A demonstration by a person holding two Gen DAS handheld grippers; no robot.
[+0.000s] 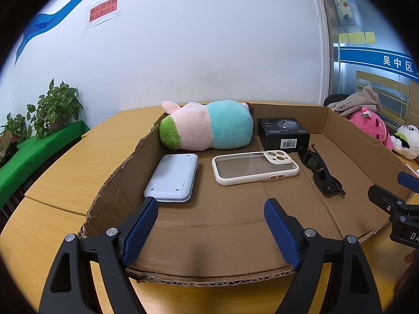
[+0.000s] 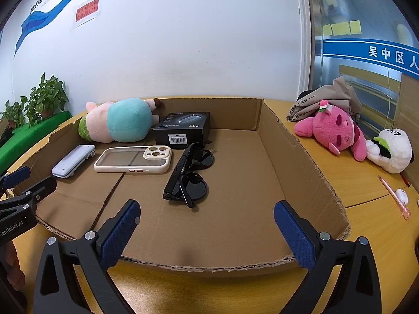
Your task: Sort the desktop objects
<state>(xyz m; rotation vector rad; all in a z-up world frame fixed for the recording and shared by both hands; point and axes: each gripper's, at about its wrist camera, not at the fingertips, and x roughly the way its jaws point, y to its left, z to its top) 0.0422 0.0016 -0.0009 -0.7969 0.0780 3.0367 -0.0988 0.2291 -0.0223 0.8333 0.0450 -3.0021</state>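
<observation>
The left gripper [image 1: 210, 229] hangs over the near edge of the cardboard tray [image 1: 348, 141], tilted downward, jaws spread wide with nothing between them. The right gripper [image 2: 207, 231] is posed the same way beside it, jaws likewise apart and empty (each shows at the edge of the other's view). In the tray lie black sunglasses [image 2: 192, 175], a phone case [image 1: 255, 167], a pale blue device [image 1: 172, 178], a black box [image 1: 284, 133] and a plush toy [image 1: 207, 125]. On the desk [image 2: 366, 225] to the right lie a pink plush [image 2: 332, 130], a panda plush [image 2: 392, 151] and a pen [image 2: 394, 196].
</observation>
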